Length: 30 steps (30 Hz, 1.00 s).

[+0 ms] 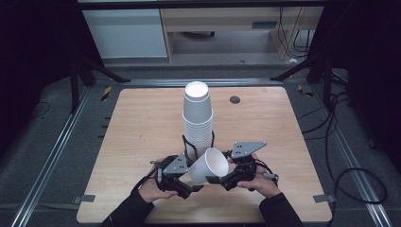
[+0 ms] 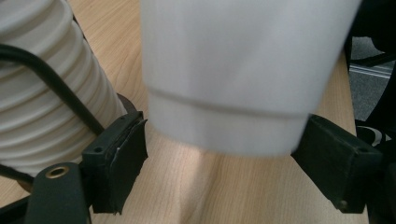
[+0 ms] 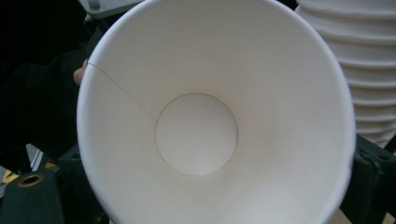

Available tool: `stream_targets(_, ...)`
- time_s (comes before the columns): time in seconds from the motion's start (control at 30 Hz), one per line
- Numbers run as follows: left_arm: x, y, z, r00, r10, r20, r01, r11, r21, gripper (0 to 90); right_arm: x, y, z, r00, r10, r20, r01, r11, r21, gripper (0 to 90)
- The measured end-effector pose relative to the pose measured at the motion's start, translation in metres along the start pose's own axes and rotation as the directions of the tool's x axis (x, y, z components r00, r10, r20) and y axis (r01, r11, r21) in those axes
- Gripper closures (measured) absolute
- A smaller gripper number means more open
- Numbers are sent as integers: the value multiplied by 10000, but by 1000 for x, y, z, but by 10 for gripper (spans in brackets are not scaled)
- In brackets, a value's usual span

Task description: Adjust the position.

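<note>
Lying tipped just in front of the cup stack (image 1: 197, 120), the white paper cup (image 1: 208, 165) sits between both grippers: the left gripper (image 1: 193, 183) has its jaws spread either side of the base, apparently without clamping, while the right gripper (image 1: 218, 180) sits at the rim, its grip unclear.

Matt white paper cup (image 3: 196, 135); smooth pale wood-grain table (image 1: 142, 118); matt black tool pads (image 2: 123, 163)
</note>
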<state>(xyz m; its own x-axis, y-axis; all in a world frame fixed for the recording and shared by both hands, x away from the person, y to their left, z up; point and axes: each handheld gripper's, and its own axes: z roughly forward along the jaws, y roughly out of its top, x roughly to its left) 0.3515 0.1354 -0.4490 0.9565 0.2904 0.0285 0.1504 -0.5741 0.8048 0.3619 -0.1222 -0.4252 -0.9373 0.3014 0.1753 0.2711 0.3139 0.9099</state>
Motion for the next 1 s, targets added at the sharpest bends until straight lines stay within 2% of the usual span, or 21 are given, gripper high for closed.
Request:
stream_targets(0.27,10,-9,-12,9974,-411,-595,418,9991,99,170,-6,2,-17,9977,46,671,-35,9999,-159,106)
stream_targets(0.4,17,-15,-20,9914,-759,-1069,770,9970,60,168,-8,3,-26,9936,59,1130,-43,9999,-137,106)
stream_targets(0.57,26,-20,-30,9818,-1188,-1483,1193,9928,-60,171,-12,4,-39,9829,162,1832,-110,9995,-292,106)
stream_targets(0.73,32,-25,-35,9728,-1454,-1806,1459,9892,-107,174,-17,4,-49,9729,300,2294,-228,9992,-343,105)
stream_targets(0.97,38,-29,-40,9607,-1772,-2139,1783,9839,-140,174,-27,4,-63,9505,570,3055,-452,9979,-454,105)
stream_targets(1.0,40,-30,-41,9574,-1840,-2227,1851,9826,-160,173,-28,5,-64,9475,557,3150,-449,9981,-416,106)
